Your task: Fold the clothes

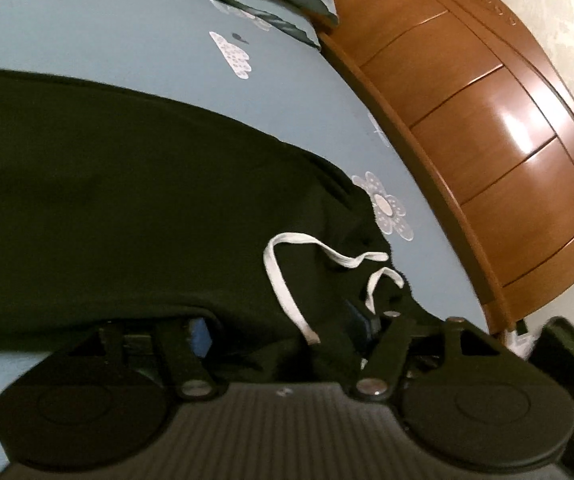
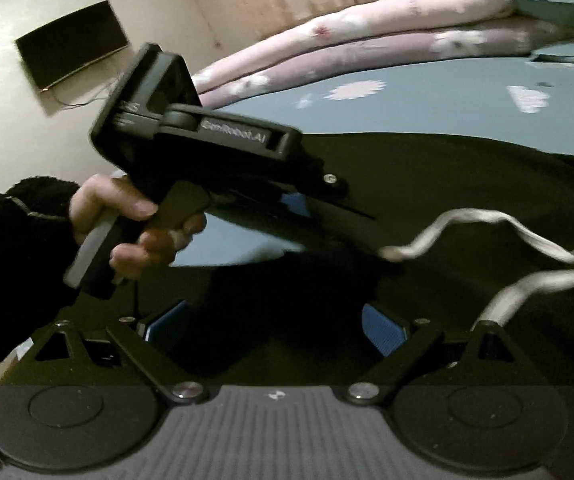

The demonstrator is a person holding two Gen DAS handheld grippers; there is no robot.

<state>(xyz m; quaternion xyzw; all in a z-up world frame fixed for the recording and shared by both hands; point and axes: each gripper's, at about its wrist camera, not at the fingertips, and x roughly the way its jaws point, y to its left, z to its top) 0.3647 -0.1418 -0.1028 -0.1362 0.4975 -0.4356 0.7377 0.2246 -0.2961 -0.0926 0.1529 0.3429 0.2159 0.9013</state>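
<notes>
The dark drawstring trousers (image 1: 127,200) lie spread on the blue flowered bedsheet (image 1: 127,40), waistband end nearest both cameras, with the white drawstring (image 1: 283,280) loose on top. The left tool (image 1: 283,328) stands released, its blue pads either side of the waistband fabric, apparently placed to take that edge for a fold. The right tool (image 2: 275,328) is likewise released over the dark cloth. A hand (image 2: 127,220) holds the left tool's grip. A wooden headboard (image 1: 487,120) and rolled bedding (image 2: 367,40) border the bed. No containers are visible.
</notes>
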